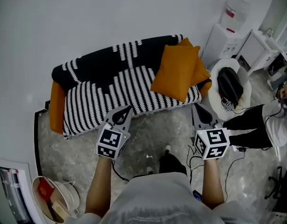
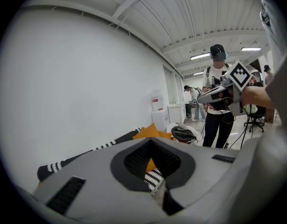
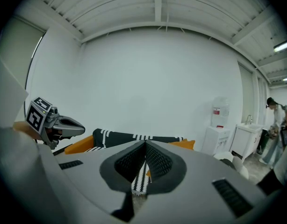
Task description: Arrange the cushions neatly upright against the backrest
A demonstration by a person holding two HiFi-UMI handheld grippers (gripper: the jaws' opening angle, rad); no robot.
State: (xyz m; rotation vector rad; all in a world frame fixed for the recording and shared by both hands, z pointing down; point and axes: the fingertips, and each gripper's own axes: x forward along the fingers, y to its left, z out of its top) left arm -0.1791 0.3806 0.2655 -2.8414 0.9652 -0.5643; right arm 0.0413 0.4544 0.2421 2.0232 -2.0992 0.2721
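Observation:
A sofa under a black-and-white striped cover stands against the white wall. Two orange cushions lean together at its right end, one in front of the other, tilted against the backrest and armrest. My left gripper hangs over the floor just before the sofa's front edge, jaws shut and empty. My right gripper is level with it near the sofa's right corner, also shut and empty. The left gripper view shows the cushions beyond its shut jaws, with the right gripper at the right. In the right gripper view the left gripper shows at the left.
Right of the sofa stand a white round chair holding a black bag, a white cabinet with a water dispenser, and a sink unit. A person in black trousers is at the right. A basket sits bottom left.

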